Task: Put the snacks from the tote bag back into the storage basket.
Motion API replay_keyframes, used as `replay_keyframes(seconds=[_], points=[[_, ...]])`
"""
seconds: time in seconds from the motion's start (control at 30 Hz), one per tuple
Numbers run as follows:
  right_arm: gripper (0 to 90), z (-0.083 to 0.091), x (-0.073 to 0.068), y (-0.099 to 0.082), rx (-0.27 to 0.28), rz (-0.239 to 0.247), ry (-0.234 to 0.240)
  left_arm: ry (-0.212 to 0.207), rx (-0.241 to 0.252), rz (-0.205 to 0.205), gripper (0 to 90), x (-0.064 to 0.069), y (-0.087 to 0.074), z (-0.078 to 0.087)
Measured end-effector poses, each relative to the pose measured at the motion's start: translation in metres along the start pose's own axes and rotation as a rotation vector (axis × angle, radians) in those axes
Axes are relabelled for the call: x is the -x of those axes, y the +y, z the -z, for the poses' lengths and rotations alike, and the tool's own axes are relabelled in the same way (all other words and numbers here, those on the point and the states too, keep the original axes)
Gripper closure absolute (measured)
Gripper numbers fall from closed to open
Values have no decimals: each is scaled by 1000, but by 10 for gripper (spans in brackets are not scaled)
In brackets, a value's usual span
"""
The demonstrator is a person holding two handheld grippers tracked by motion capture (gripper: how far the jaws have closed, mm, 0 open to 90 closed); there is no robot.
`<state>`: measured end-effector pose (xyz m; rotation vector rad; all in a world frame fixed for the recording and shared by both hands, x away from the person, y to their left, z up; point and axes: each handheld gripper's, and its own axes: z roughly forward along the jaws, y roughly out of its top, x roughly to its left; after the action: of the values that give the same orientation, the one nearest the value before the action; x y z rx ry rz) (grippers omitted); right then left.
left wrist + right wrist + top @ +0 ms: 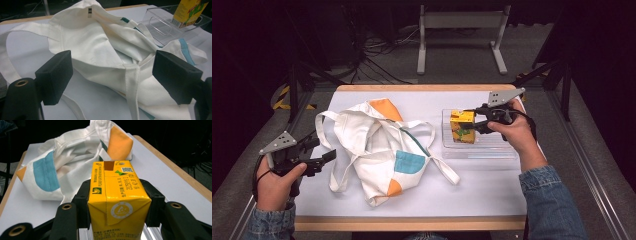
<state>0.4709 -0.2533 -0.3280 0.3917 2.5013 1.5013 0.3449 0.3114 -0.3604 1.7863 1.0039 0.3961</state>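
In the high view I have the right gripper (473,125) at the right of centre, clamped on the yellow drink carton (462,126), which stands upright in the clear plastic tray (482,149) on the right half of the white table (492,185). From the right gripper view, the carton (117,200) sits squarely between my two black jaws, its sides pressed by the pads on either side, its top face toward the camera; the tray's ribbed floor (147,235) shows just under it at the bottom edge. My left gripper (328,158) is at the lower left of the high view, jaws spread wide with nothing between them, pointing at the white tote bag (377,150) that lies crumpled across the middle of the table. In the left gripper view the bag (100,57) lies just beyond the wide-apart pads, one strap (132,92) running down the middle, and the tray (165,27) with the carton (187,12) shows at the upper right.
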Motion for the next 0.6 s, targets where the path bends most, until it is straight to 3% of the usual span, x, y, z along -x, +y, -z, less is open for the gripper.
replay_keyframes(seconds=[0.6], points=[[507,-17,0,-7,-70,6,50,3,-4,-1,175,-1,-1,1]])
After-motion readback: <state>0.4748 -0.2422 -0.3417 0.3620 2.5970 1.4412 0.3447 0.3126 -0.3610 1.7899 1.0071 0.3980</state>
